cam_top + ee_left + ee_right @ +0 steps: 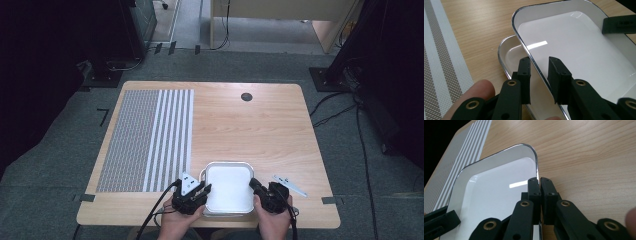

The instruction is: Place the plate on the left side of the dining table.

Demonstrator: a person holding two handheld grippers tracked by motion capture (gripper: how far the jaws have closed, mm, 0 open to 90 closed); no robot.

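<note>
High view looks down; both gripper views closely share the white tray [229, 187].

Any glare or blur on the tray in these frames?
Left gripper view: a bright streak of glare on the top tray, jaws sharp. Right gripper view: one short glare bar on the tray floor, rim crisp. High view: tray near washed-out white, room dark around the table.

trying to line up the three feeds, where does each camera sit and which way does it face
High view: above the person's side, facing forward and down on the table; both hands show.
Left gripper view: rides the left gripper, jaws astride the upper tray's rim.
Right gripper view: rides the right gripper, clamped on that tray's opposite rim.
Shared: the tray, the striped mat.
</note>
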